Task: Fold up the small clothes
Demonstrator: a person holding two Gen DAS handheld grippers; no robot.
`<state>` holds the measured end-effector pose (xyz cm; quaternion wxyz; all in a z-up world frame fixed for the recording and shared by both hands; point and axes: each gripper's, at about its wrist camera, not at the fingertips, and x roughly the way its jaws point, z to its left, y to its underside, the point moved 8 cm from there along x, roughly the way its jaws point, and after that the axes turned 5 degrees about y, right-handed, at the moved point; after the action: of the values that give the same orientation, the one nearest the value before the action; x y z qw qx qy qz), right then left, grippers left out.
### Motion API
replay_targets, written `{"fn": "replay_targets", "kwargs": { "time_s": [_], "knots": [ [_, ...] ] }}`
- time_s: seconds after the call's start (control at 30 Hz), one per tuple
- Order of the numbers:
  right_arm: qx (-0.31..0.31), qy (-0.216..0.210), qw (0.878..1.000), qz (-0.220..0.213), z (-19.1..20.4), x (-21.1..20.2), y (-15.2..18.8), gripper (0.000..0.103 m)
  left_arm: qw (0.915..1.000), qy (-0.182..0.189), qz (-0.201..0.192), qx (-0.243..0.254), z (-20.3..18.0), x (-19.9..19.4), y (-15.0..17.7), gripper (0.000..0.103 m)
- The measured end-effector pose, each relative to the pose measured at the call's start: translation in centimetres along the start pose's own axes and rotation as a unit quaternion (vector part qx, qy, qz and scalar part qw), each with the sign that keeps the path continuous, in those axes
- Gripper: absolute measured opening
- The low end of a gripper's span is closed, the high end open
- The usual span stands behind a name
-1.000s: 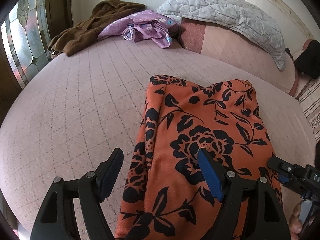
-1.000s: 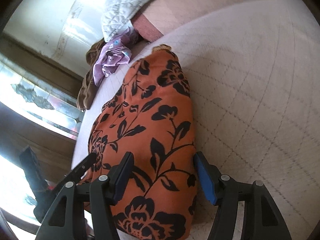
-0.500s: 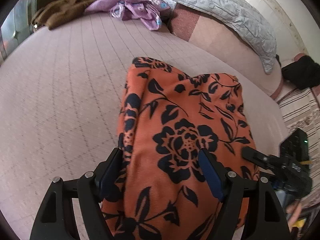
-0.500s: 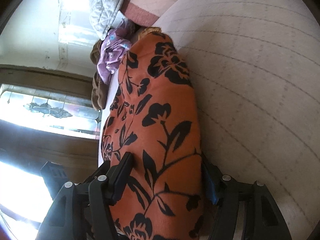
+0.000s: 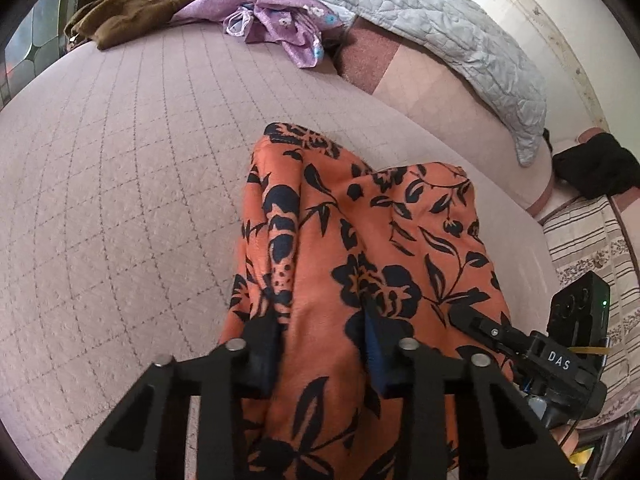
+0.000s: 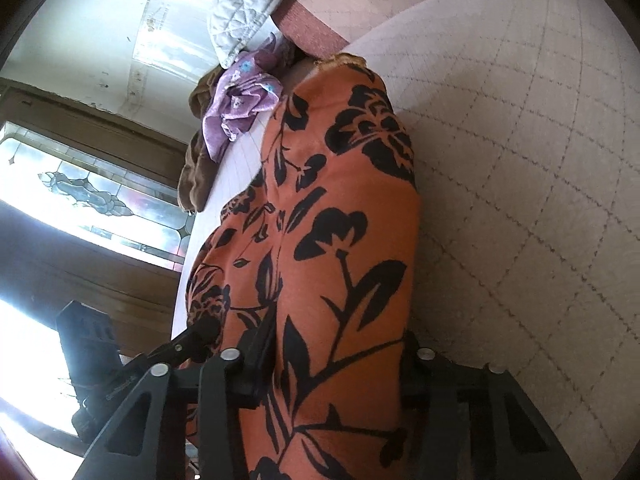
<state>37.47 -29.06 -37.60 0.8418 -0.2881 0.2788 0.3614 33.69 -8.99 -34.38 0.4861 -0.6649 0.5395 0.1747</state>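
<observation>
An orange garment with black flowers [image 5: 372,240] lies folded lengthwise on the pink quilted bed [image 5: 120,200]. My left gripper [image 5: 320,340] is shut on the garment's near edge, with a ridge of cloth pinched between the fingers. My right gripper [image 6: 336,360] is shut on the same near edge of the garment [image 6: 340,220] further right, cloth bunched between its fingers. The right gripper also shows at the right of the left wrist view [image 5: 472,316]. The left gripper shows at the lower left of the right wrist view [image 6: 200,332].
A purple flowered garment [image 5: 276,20] and a brown garment [image 5: 160,4] lie at the far end of the bed. A grey quilted pillow [image 5: 432,20] lies over a pink bolster [image 5: 440,92]. A striped cover [image 5: 588,240] and a black cloth [image 5: 592,164] lie at the right.
Both grippers moved forward over the garment's near edge and closed on it. The cloth between the fingers is now bunched and lifted slightly.
</observation>
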Motion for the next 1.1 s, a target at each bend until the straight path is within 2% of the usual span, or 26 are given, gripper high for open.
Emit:
{"fn": "replay_targets", "kwargs": {
  "time_s": [0.13, 0.4, 0.57, 0.77, 0.97, 1.1],
  "knots": [
    [-0.013, -0.001, 1.000, -0.013, 0.7, -1.0, -0.2, 0.042, 0.9999, 0.008, -0.007, 0.012, -0.9, -0.6, 0.0, 0.029],
    [-0.015, -0.011, 1.000, -0.019, 1.0, -3.0, 0.6, 0.040, 0.9993, 0.028, -0.011, 0.023, -3.0, -1.5, 0.3, 0.029],
    [0.000, -0.006, 1.000, -0.020, -0.1, -5.4, 1.5, 0.040, 0.9979, 0.045, 0.000, 0.046, -5.3, -1.8, 2.2, 0.029],
    [0.018, -0.009, 0.998, -0.051, -1.0, -10.2, 2.3, 0.039, 0.9952, 0.071, 0.019, 0.064, -8.3, -2.3, 4.9, 0.029],
    [0.048, 0.011, 0.997, -0.065, -4.8, -15.0, 4.1, 0.039, 0.9889, 0.104, 0.057, 0.090, -12.1, -1.7, 8.2, 0.029],
    [0.081, 0.032, 0.994, -0.059, -8.1, -15.0, 4.1, 0.039, 0.9879, 0.078, 0.076, 0.111, -12.6, -0.2, 9.5, 0.030]
  ]
}}
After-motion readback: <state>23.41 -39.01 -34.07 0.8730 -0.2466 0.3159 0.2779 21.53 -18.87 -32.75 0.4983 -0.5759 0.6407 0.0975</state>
